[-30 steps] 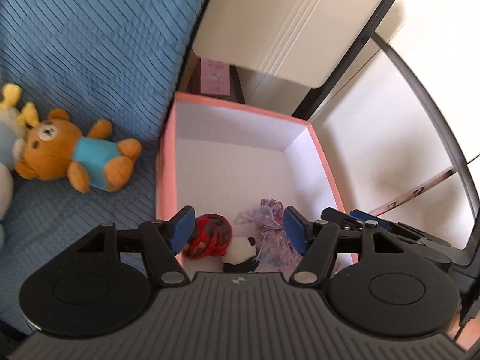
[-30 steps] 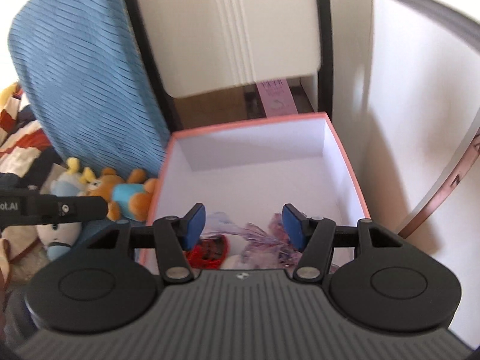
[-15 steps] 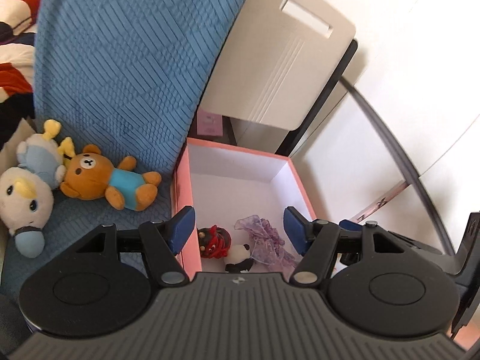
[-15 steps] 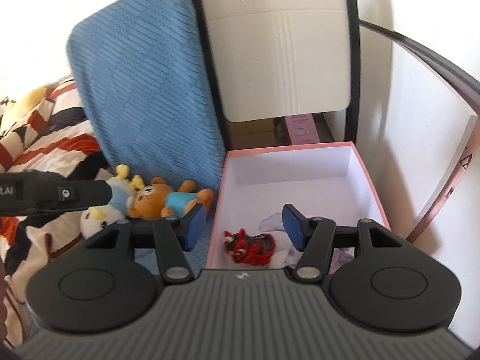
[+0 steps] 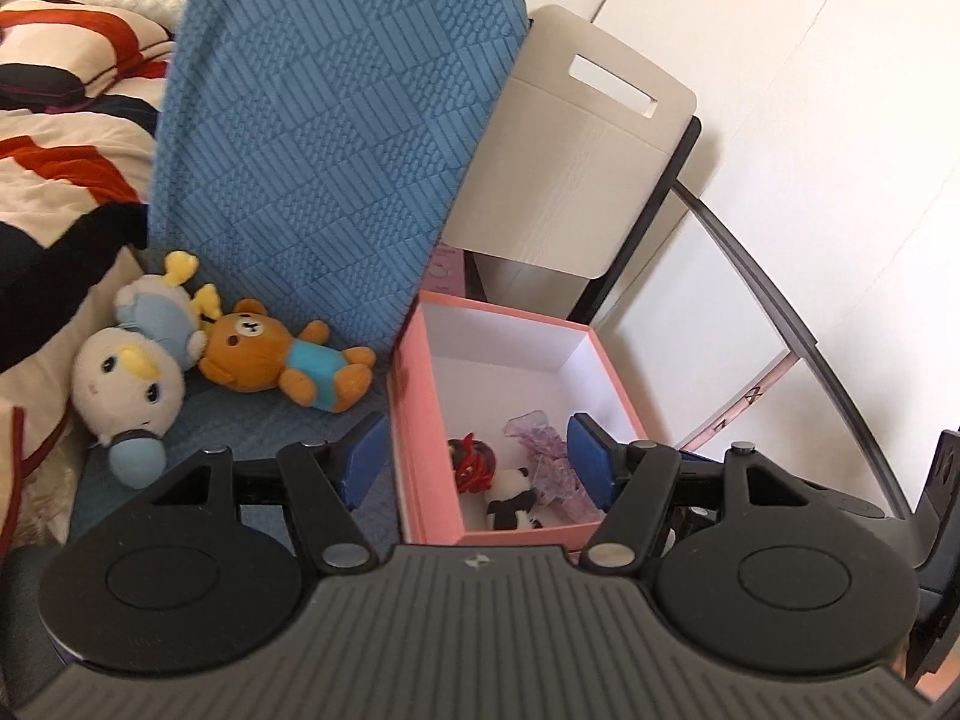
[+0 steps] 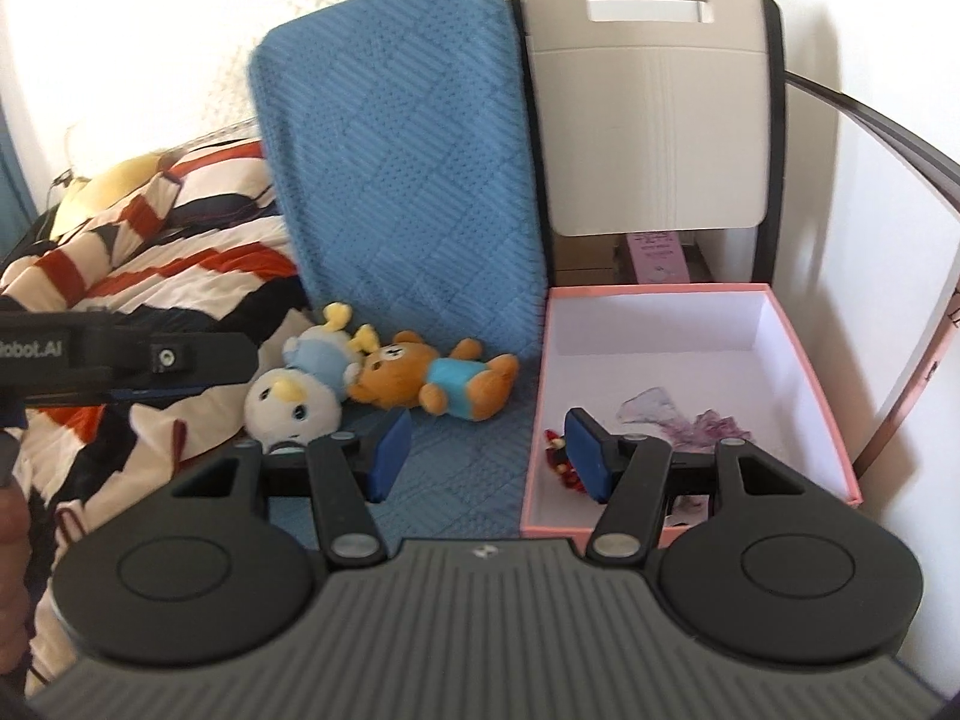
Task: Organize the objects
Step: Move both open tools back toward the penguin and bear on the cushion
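A pink cardboard box with a white interior sits at centre right of the left wrist view, holding a red-and-black toy, a small panda plush and a purple gauze pouch. To its left, on a blue quilted mat, lie a brown teddy bear in a blue shirt and a white-and-blue plush doll. The left gripper and right gripper hang above, fingers apart and holding nothing.
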The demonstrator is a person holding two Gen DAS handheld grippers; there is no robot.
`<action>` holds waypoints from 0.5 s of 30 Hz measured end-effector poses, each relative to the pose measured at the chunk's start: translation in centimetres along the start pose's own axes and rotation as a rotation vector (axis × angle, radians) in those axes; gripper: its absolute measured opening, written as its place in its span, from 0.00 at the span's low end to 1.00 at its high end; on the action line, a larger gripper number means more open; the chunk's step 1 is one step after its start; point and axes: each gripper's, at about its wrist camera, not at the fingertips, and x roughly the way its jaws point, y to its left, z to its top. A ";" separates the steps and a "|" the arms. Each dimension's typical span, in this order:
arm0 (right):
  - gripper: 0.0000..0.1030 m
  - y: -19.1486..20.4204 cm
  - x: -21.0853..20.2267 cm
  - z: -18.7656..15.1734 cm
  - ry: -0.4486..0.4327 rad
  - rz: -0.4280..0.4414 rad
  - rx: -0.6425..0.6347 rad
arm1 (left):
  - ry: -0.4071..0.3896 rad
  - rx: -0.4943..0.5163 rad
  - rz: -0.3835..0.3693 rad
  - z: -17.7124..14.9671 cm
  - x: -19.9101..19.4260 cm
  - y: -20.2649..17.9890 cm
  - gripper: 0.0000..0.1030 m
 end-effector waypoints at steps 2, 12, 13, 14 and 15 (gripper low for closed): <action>0.58 1.0 -0.3 -0.6 0.001 0.010 -0.005 | -0.014 -0.006 0.008 -0.6 -1.0 0.7 0.69; 0.58 4.3 0.1 -2.5 0.036 0.035 -0.028 | -0.029 -0.037 0.043 -3.1 -4.4 4.3 0.69; 0.58 4.5 0.2 -2.5 0.041 0.038 -0.029 | -0.028 -0.038 0.049 -3.2 -4.6 4.6 0.69; 0.58 4.6 0.4 -2.5 0.047 0.038 -0.031 | -0.027 -0.043 0.054 -3.3 -4.7 4.9 0.69; 0.58 4.8 0.7 -2.6 0.052 0.037 -0.035 | -0.026 -0.051 0.056 -3.5 -4.8 5.3 0.69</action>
